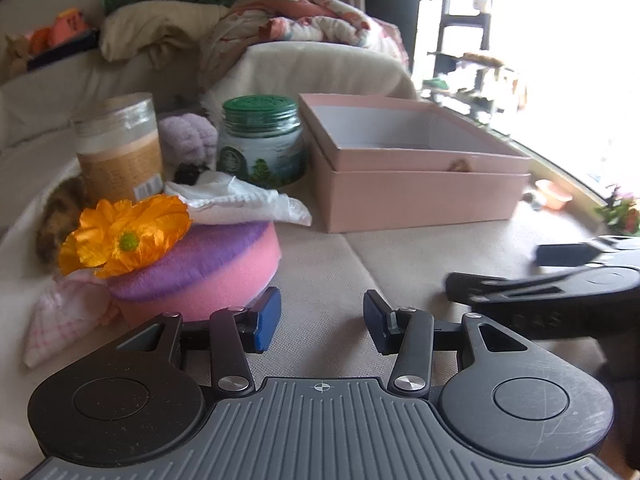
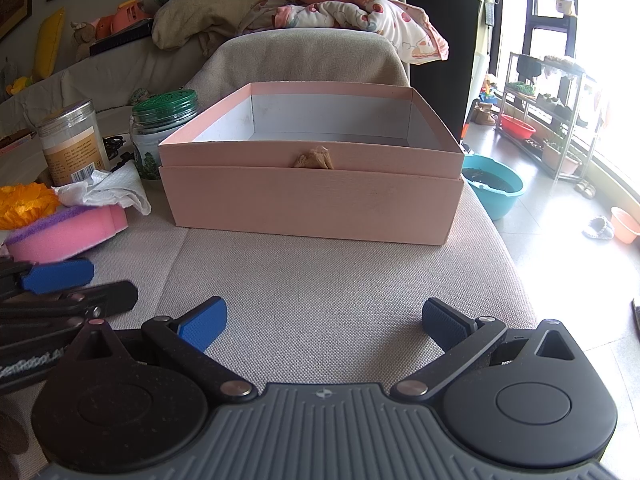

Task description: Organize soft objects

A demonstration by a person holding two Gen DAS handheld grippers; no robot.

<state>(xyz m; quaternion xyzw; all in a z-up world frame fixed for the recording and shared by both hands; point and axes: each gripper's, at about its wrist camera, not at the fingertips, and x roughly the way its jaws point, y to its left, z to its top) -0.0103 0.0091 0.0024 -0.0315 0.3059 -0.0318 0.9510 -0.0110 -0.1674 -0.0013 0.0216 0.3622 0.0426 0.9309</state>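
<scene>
A round pink and purple sponge (image 1: 208, 264) lies on the beige cushion, with an orange fabric flower (image 1: 128, 236) on top and a white cloth (image 1: 240, 202) behind it. A pink checked pouch (image 1: 60, 320) lies at its left. An open pink box (image 1: 416, 168) stands further back; it shows straight ahead in the right wrist view (image 2: 312, 196) and looks empty. My left gripper (image 1: 322, 322) is open, its left fingertip beside the sponge. My right gripper (image 2: 324, 324) is open and empty, in front of the box. The sponge (image 2: 68, 232) shows at its left.
A clear jar (image 1: 120, 148) and a green-lidded jar (image 1: 260, 140) stand behind the sponge, with a lilac fluffy item (image 1: 186, 136) between them. A brown furry thing (image 1: 60, 216) lies at the left. Blankets (image 2: 340, 8) pile on the sofa back. The cushion's right edge drops to the floor (image 2: 560, 240).
</scene>
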